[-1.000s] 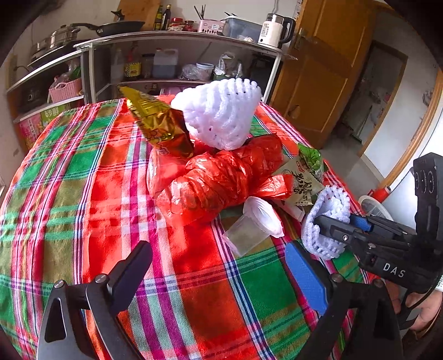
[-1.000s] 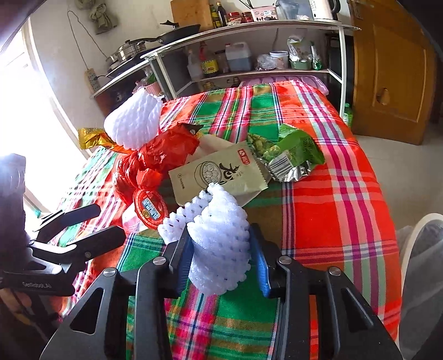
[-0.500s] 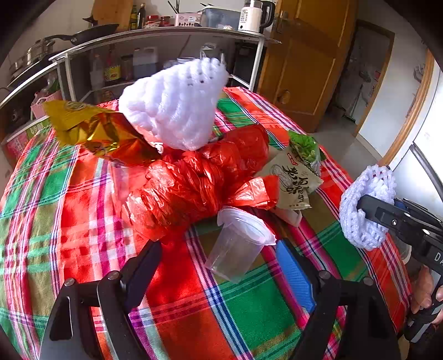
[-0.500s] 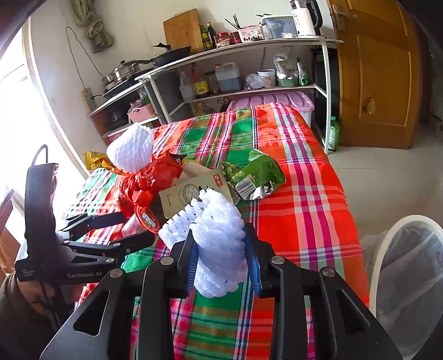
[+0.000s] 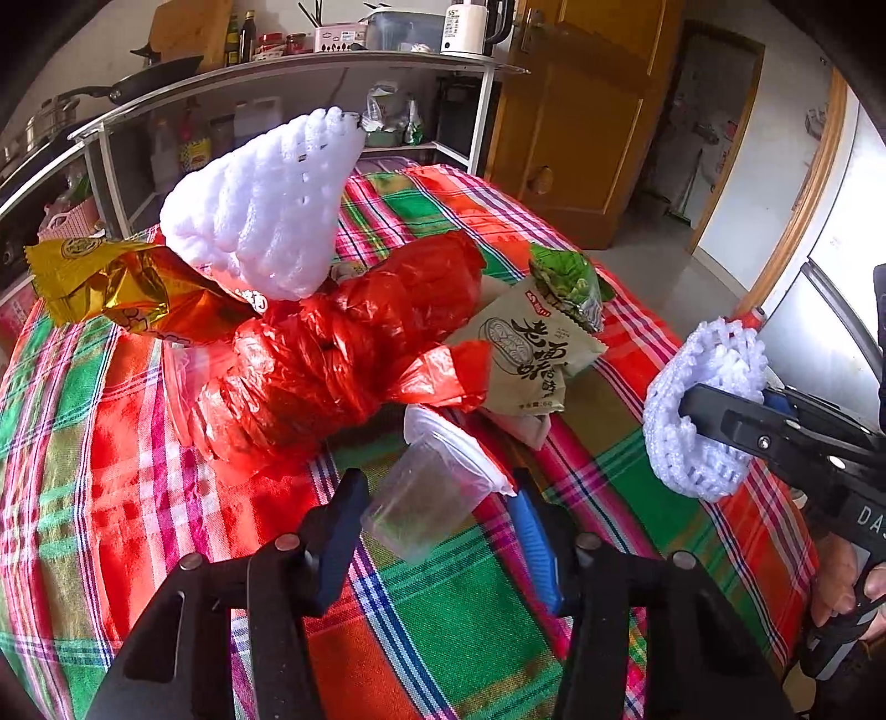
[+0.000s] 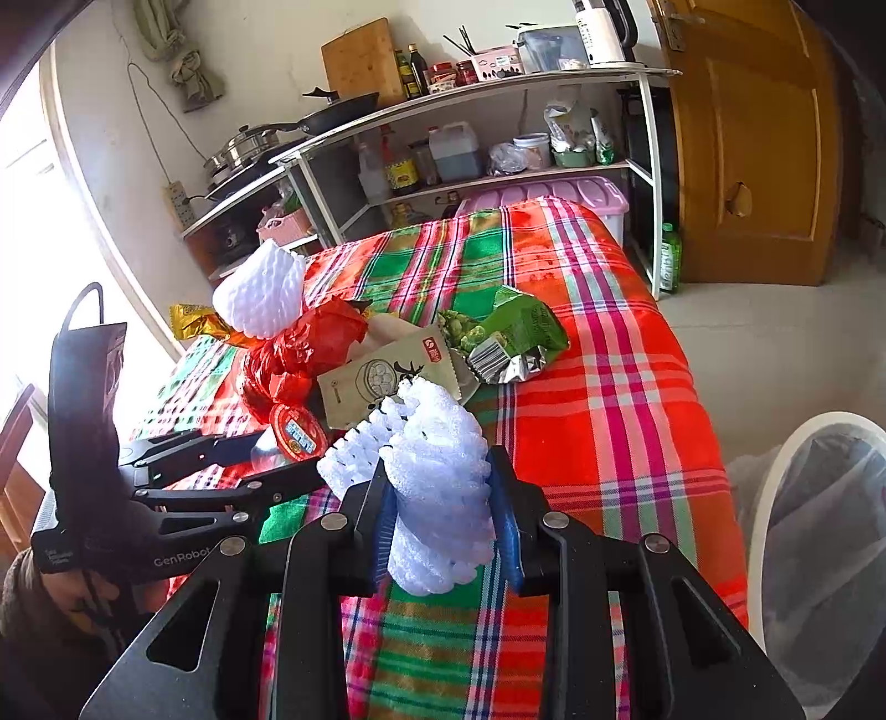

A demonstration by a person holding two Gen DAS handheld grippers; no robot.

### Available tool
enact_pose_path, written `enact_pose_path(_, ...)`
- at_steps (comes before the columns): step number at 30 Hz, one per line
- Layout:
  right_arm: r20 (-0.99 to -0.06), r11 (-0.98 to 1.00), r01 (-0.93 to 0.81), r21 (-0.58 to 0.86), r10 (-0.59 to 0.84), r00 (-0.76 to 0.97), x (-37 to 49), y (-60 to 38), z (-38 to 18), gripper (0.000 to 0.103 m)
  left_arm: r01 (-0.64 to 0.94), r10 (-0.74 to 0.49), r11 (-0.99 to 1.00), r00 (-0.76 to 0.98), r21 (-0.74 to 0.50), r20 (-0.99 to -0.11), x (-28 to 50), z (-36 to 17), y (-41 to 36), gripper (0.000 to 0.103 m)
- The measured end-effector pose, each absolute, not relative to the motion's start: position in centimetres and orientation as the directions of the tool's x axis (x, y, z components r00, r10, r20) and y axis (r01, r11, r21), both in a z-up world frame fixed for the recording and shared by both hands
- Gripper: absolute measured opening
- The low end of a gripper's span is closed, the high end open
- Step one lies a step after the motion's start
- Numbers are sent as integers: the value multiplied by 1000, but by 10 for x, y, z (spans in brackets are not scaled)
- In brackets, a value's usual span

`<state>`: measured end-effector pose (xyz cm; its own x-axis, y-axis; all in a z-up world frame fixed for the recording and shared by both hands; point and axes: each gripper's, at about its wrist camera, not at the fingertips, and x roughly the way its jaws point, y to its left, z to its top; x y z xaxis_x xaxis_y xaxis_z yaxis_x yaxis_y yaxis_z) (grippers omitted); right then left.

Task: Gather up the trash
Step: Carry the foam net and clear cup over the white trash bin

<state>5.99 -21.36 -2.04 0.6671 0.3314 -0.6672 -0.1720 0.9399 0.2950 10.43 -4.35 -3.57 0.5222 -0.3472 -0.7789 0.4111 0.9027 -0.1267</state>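
Plaid tablecloth (image 6: 603, 399), kitchen shelf (image 6: 498, 94) behind, R tool (image 6: 443, 515) clamped on foam net (image 6: 437, 487), L tool (image 5: 432, 531) apart

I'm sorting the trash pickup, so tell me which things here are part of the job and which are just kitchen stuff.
Job:
foam net held by the right gripper
plastic cup between the open left gripper jaws
second foam net
red plastic bag
gold wrapper
tan snack packet
green snack bag
lined bin

Lying about:
kettle
frying pan
cutting board
oil jug

Left gripper (image 5: 437, 531) open around plastic cup (image 5: 429, 501); right gripper (image 5: 714, 412) clamps foam net (image 5: 700, 387)
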Motion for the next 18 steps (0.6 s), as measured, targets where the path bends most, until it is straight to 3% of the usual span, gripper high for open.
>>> enact_pose_path(18, -619, 962, -123, 245, 253, 744, 21, -241, 8, 32, 432, -385, 892, 568, -134, -727, 58, 12, -66, 53)
